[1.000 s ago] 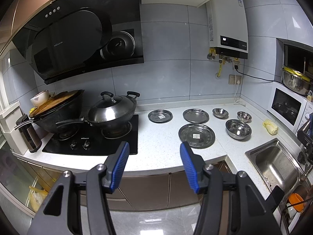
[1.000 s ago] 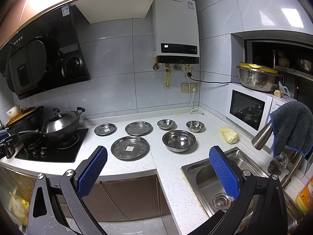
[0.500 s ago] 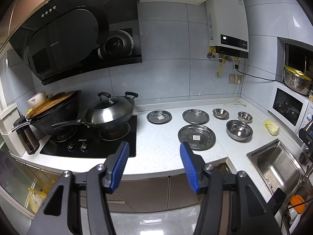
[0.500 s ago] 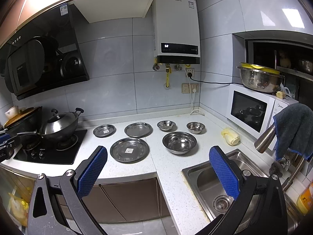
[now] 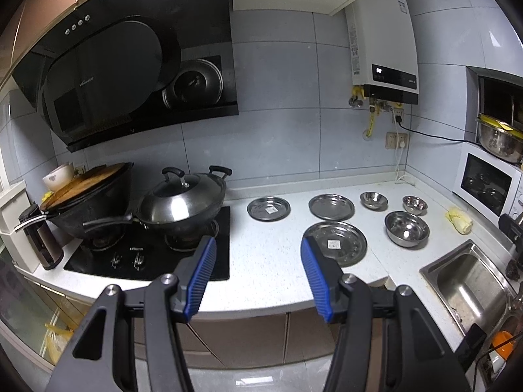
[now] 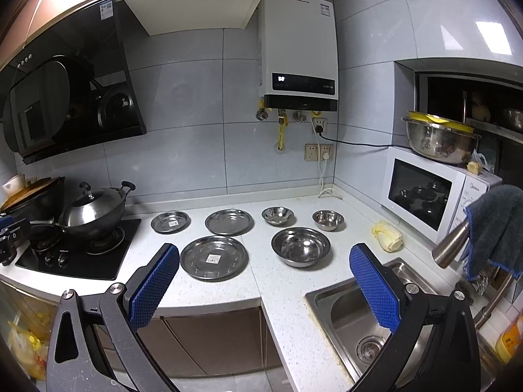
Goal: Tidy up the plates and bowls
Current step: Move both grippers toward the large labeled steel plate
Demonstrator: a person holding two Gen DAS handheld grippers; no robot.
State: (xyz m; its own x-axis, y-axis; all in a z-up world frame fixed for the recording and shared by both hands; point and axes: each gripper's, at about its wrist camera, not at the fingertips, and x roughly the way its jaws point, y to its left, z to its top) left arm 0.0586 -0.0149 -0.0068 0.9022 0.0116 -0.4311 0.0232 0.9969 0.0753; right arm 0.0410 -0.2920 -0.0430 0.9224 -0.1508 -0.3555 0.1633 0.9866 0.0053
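Note:
Three steel plates lie on the white counter: a large plate in front, a medium plate and a small plate behind. Three steel bowls stand to their right: a large bowl, and two small bowls behind it. In the left wrist view the large plate and large bowl also show. My left gripper is open and empty, short of the counter's front edge. My right gripper is wide open and empty, also in front of the counter.
A black hob with a lidded wok and a covered black wok is at the left. A sink and faucet with a grey cloth are at the right. A microwave stands behind. A yellow lump lies by the sink.
Both grippers have eased slightly, the views shifting a little; the counter looks marginally lower and farther left in the left view. Nothing on the counter has moved.

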